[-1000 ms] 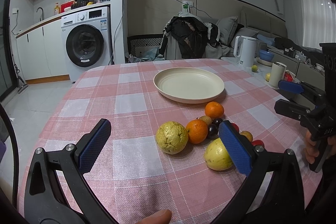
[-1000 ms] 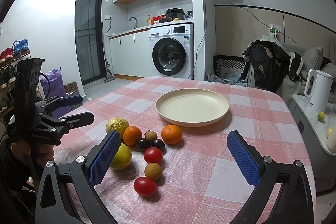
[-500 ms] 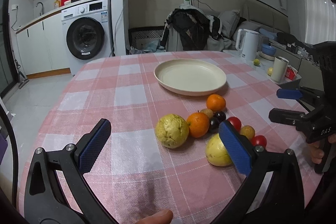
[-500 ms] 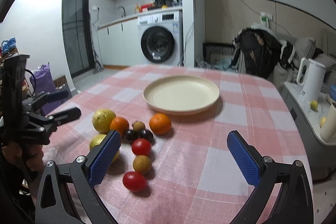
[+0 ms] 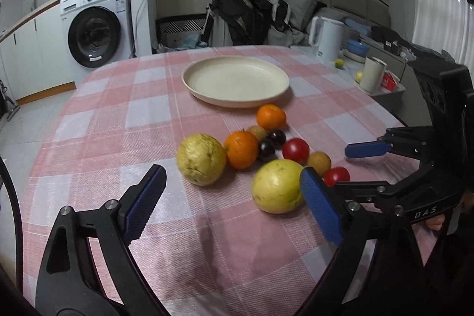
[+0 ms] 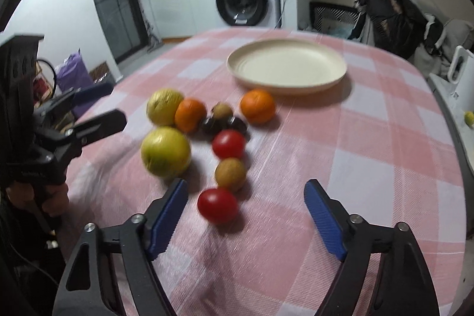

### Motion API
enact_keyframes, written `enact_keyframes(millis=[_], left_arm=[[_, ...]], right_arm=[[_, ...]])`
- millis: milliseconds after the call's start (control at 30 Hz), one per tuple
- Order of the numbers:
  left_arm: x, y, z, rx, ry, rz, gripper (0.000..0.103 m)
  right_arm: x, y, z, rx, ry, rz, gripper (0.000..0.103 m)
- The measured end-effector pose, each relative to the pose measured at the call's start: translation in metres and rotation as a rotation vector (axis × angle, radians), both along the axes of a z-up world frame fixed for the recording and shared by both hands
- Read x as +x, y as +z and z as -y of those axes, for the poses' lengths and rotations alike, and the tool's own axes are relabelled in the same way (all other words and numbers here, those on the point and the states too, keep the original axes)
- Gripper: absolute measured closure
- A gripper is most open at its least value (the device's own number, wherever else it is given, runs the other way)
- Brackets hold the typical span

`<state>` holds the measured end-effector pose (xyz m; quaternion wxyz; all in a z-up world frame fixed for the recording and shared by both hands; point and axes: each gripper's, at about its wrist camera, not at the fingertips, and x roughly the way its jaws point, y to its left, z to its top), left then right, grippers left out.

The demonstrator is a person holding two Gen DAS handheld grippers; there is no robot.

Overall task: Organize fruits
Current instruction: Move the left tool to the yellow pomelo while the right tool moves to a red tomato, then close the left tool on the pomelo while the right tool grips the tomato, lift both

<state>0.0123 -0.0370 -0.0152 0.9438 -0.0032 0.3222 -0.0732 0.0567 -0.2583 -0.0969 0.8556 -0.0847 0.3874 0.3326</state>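
A cream plate (image 5: pixel 235 80) (image 6: pixel 286 69) stands empty on the pink checked tablecloth. Below it lies a cluster of fruit: two yellow-green guavas (image 5: pixel 201 159) (image 5: pixel 277 185), two oranges (image 5: pixel 241 149) (image 5: pixel 271 117), dark plums (image 5: pixel 268 150), red tomatoes (image 6: pixel 217 205) (image 6: pixel 228 144) and brown longans (image 6: pixel 230 174). My left gripper (image 5: pixel 234 203) is open and empty, just short of the guavas. My right gripper (image 6: pixel 247 216) is open and empty, its jaws on either side of the near tomato. Each gripper also shows in the other's view: the right one (image 5: pixel 367 165), the left one (image 6: pixel 97 108).
A white kettle (image 5: pixel 326 39), a cup (image 5: pixel 371 74) and small items stand on a side counter right of the table. A chair draped with dark clothes (image 5: pixel 246 15) stands behind the table. A washing machine (image 5: pixel 94 25) is at the back left.
Both grippers have moved forward and lower toward the fruit. The right gripper now frames the near tomato. The fruit and plate have not moved.
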Motion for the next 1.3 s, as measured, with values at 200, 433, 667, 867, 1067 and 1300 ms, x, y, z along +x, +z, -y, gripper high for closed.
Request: enact_keyframes(millis=[200, 433, 667, 867, 1067, 1300], left_arm=[[0.006, -0.008, 0.009, 0.025, -0.020, -0.042, 0.013], [0.012, -0.015, 0.020, 0.048, -0.047, -0.082, 0.015], [0.020, -0.022, 0.027, 0.032, -0.079, -0.139, 0.023], [0.031, -0.030, 0.030, 0.006, -0.092, -0.190, 0.032], [0.036, -0.032, 0.036, -0.007, -0.119, -0.214, 0.050], [0.035, -0.031, 0.039, -0.010, -0.126, -0.213, 0.056]], right_arm=[[-0.002, -0.007, -0.005, -0.006, 0.038, -0.042, 0.035], [-0.006, -0.013, -0.011, -0.039, 0.057, -0.051, 0.050], [-0.010, -0.012, -0.012, -0.051, 0.062, -0.040, 0.060], [-0.011, -0.011, -0.012, -0.044, 0.078, -0.040, 0.071], [-0.012, -0.008, -0.006, -0.022, 0.079, -0.033, 0.071], [-0.008, -0.003, -0.001, 0.006, 0.066, -0.027, 0.071]])
